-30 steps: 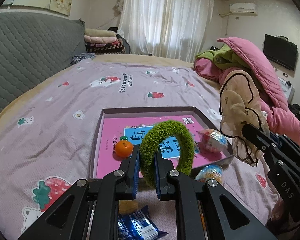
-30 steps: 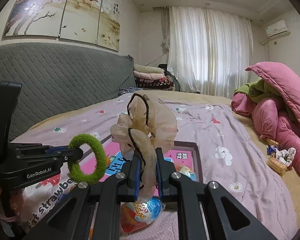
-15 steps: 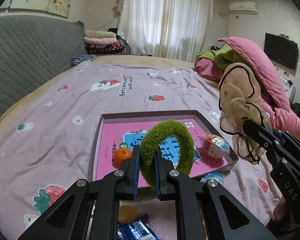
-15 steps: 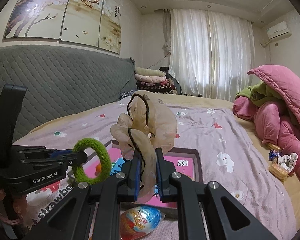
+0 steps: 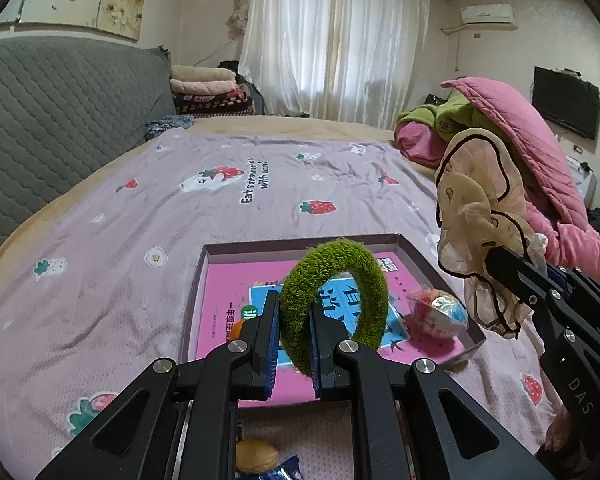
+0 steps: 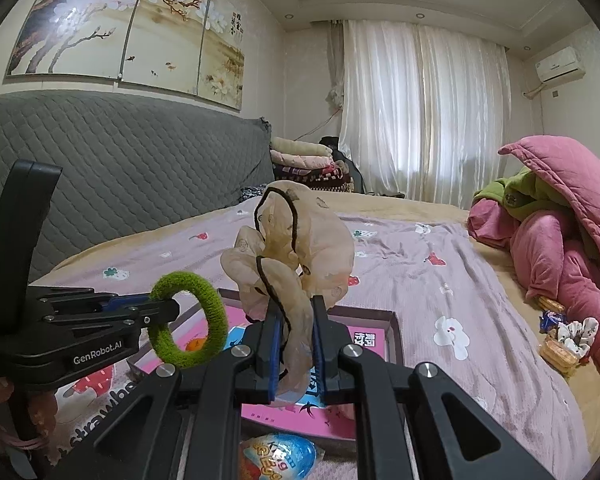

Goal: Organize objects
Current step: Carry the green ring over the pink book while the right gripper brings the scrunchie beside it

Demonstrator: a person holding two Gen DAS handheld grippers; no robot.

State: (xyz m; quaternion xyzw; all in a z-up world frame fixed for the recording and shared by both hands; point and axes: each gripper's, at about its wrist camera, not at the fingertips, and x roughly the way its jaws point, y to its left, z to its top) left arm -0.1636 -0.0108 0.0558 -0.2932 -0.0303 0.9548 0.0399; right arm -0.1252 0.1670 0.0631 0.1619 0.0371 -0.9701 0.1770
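The green hair ring stands clamped in the left gripper at frame centre, above the tray; the beige scrunchie is pinched in the right gripper. Bare bedspread stretches across the upper left

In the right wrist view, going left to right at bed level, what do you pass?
Left hand-held gripper → green hair tie → beige scrunchie in the right hand-held gripper → pink quilt pile.
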